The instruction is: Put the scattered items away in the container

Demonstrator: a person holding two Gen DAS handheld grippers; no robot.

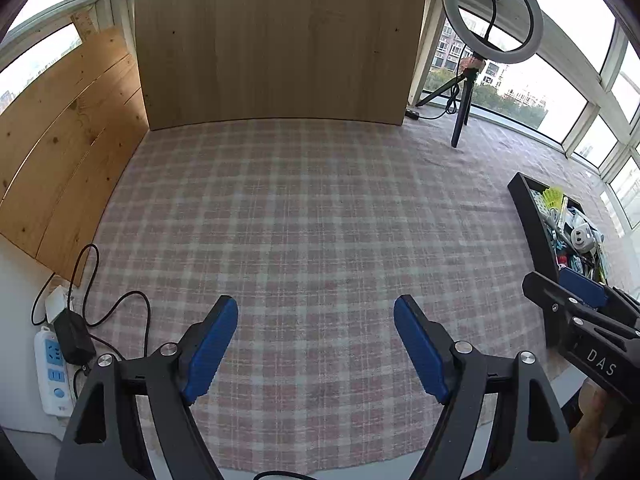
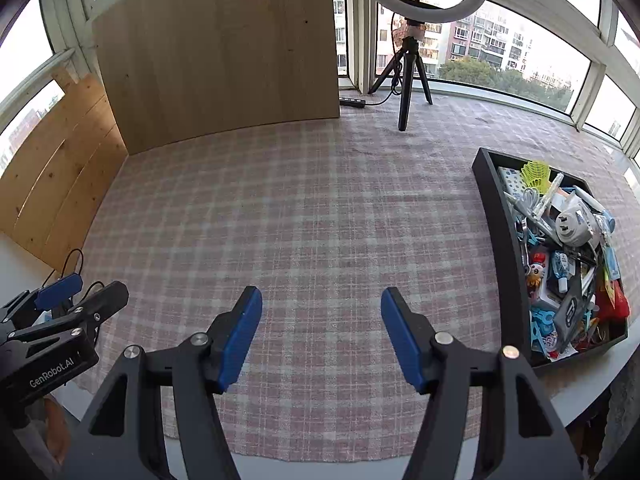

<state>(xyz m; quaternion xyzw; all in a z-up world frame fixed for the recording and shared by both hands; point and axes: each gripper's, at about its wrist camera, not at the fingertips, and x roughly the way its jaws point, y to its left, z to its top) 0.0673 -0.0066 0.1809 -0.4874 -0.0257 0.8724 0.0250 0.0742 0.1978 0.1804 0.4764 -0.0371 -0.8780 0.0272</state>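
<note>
A black rectangular container (image 2: pixel 498 240) stands at the right side of the plaid cloth, heaped with several small items: a white plug adapter (image 2: pixel 574 222), a yellow mesh piece (image 2: pixel 534 174), blue clips and packets. In the left wrist view the container (image 1: pixel 532 220) shows at the far right. My right gripper (image 2: pixel 321 308) hovers over bare cloth left of the container, jaws wide apart with nothing between them. My left gripper (image 1: pixel 316 318) hangs over the cloth further left, likewise open and holding nothing. Each gripper shows at the edge of the other's view.
A pink plaid cloth (image 2: pixel 300 220) covers the table. An upright wooden board (image 2: pixel 220 48) stands at the back, another (image 1: pixel 60 152) at the left. A ring light on a tripod (image 2: pixel 408 60) stands behind. A power strip (image 1: pixel 52 368) with cables lies at the left edge.
</note>
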